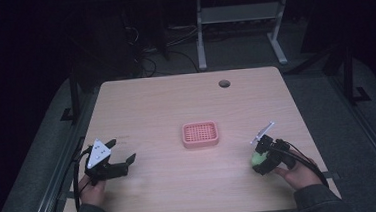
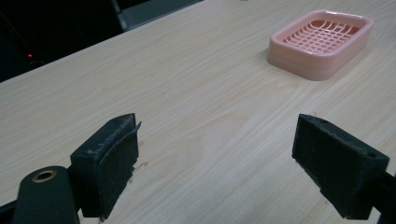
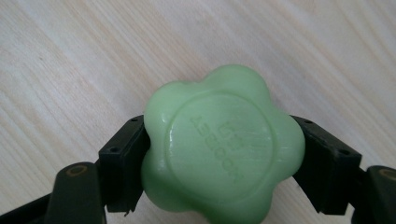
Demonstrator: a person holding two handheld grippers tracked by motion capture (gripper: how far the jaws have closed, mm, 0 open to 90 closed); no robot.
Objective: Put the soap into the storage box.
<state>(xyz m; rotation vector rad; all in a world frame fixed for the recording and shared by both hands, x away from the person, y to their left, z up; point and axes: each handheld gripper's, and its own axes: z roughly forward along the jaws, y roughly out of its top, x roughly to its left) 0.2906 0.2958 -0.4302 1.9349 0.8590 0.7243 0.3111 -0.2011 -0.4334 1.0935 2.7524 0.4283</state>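
A green flower-shaped soap (image 3: pixel 219 147) sits between the two black jaws of my right gripper (image 3: pixel 219 163), which is shut on it just above the wood. From above, that soap (image 1: pixel 256 158) and right gripper (image 1: pixel 261 157) are near the table's front right. A pink soap dish (image 1: pixel 200 134) with a grid floor rests at the table's middle. My left gripper (image 1: pixel 121 151) stands open at the front left, nothing between its jaws. In the left gripper view the dish (image 2: pixel 322 42) lies ahead to the upper right of the left gripper (image 2: pixel 215 158).
The light wooden table (image 1: pixel 165 102) has a round cable hole (image 1: pixel 224 83) near its far edge. Beyond it, on the dark floor, stand the legs of another desk (image 1: pixel 200 35) and loose cables (image 1: pixel 147 58).
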